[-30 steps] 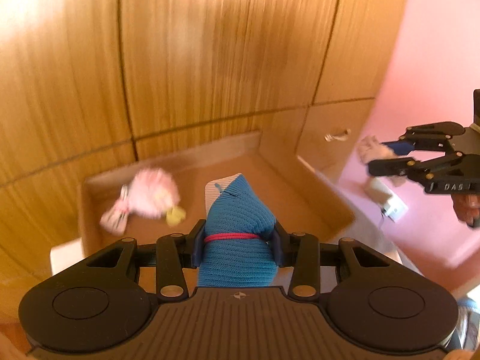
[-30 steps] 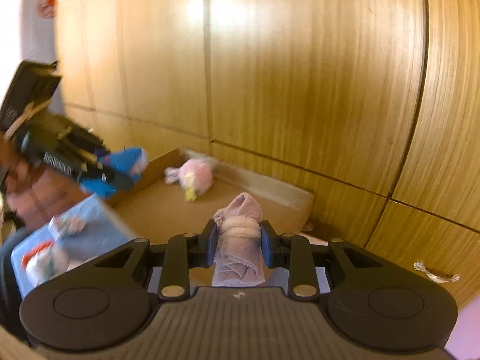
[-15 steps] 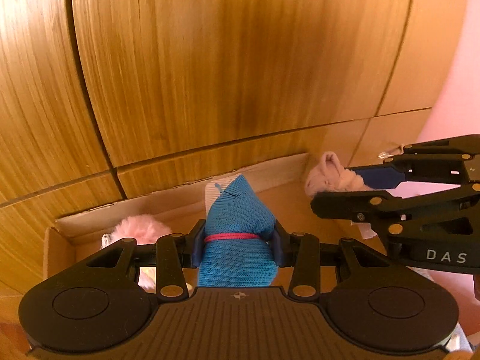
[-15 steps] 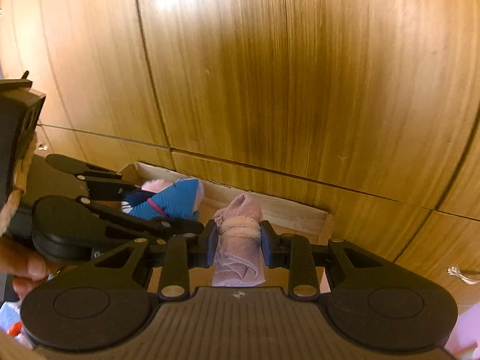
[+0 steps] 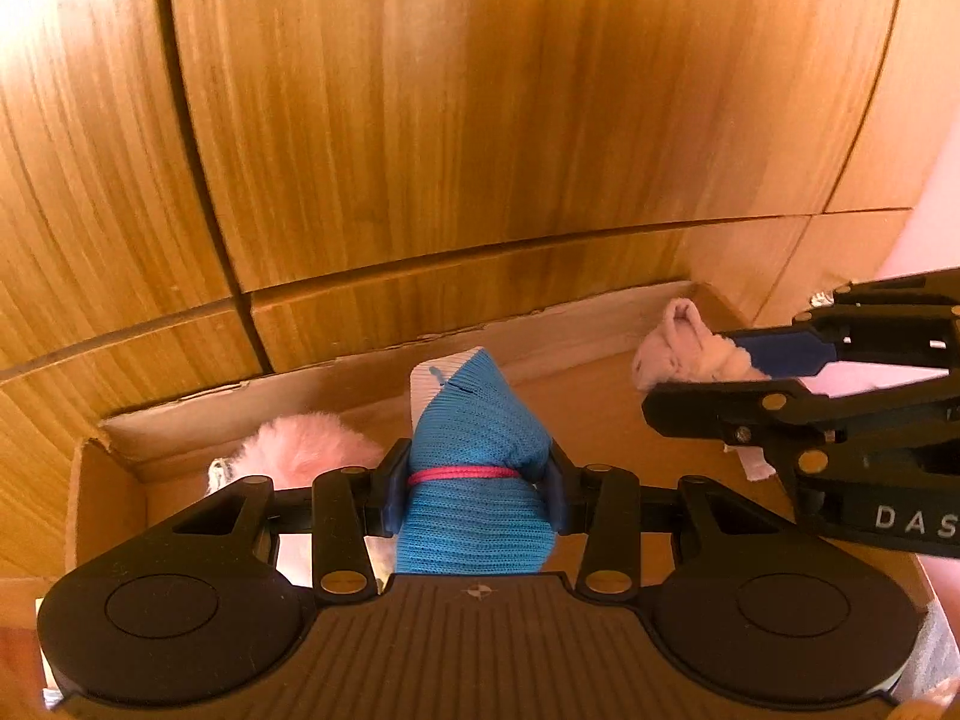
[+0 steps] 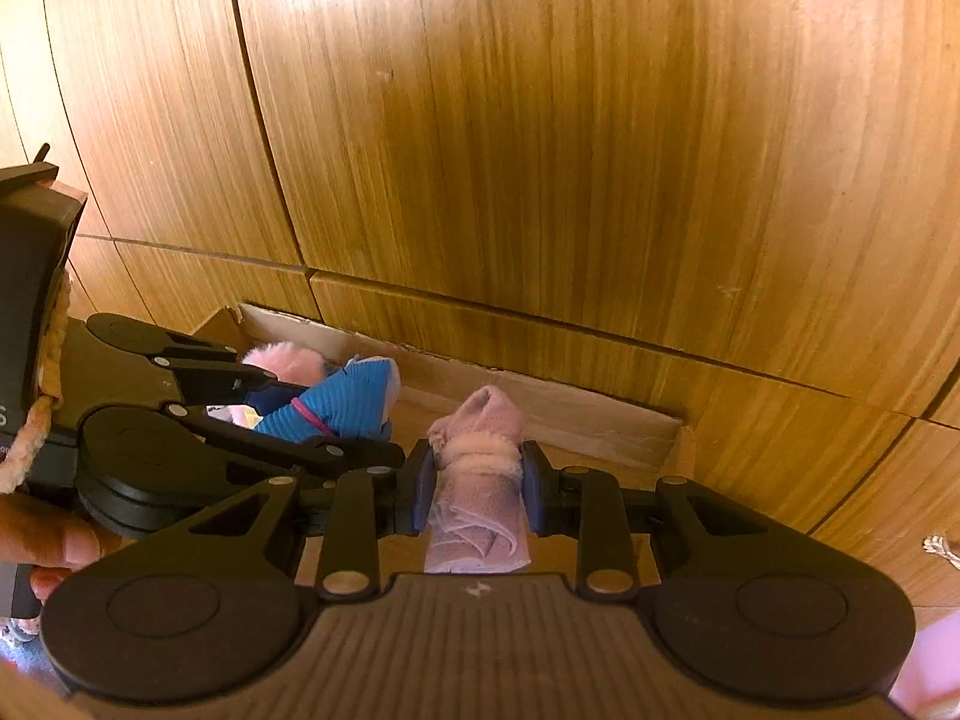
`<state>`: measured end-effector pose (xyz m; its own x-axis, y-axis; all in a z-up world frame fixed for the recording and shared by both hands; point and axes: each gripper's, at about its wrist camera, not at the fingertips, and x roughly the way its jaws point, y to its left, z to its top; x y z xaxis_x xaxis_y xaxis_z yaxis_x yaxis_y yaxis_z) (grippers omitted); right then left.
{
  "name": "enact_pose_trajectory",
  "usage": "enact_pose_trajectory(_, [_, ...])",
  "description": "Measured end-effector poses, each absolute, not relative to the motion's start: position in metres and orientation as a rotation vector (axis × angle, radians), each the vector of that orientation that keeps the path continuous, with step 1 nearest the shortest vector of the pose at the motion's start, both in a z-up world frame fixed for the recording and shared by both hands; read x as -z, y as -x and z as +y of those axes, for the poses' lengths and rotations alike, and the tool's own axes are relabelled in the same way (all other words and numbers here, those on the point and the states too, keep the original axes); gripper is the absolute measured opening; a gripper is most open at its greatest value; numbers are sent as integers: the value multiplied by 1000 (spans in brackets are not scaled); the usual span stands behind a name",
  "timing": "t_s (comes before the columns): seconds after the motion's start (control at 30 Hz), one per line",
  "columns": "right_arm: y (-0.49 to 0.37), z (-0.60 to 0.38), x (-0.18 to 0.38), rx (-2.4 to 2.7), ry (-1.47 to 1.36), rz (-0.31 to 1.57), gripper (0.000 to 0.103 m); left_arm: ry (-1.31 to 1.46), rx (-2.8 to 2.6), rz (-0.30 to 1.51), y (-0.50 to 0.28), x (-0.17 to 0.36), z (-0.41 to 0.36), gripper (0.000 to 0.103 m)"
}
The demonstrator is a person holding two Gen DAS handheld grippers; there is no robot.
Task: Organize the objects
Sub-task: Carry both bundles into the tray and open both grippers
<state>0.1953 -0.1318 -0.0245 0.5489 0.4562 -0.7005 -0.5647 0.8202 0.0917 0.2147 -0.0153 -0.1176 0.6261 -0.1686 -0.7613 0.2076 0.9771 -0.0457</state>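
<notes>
My left gripper (image 5: 477,474) is shut on a rolled blue knit sock (image 5: 474,456) bound with a red band, held over an open cardboard box (image 5: 540,330). My right gripper (image 6: 478,480) is shut on a rolled pale pink sock (image 6: 480,468), also over the box (image 6: 600,420), at its right end. In the left wrist view the right gripper (image 5: 750,372) and its pink roll (image 5: 684,348) show on the right. In the right wrist view the left gripper (image 6: 324,402) with the blue roll (image 6: 336,402) shows on the left. A fluffy pink toy (image 5: 306,450) lies in the box's left corner.
Wooden cabinet panels (image 5: 480,120) rise directly behind the box. A hand (image 6: 42,534) grips the left tool at the left edge of the right wrist view. A pink wall (image 5: 930,228) shows at far right.
Both grippers have moved forward and down toward the box and closer to each other, each still gripping its sock roll. The cabinet panels now fill more of both views.
</notes>
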Motion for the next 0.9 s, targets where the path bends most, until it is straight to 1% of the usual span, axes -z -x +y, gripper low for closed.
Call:
enact_pose_trajectory(0.47, [-207, -110, 31, -612, 206, 811, 27, -54, 170, 880, -222, 127, -1, 50])
enact_pose_trajectory(0.9, [-221, -95, 43, -607, 210, 847, 27, -194, 146, 847, -217, 140, -6, 51])
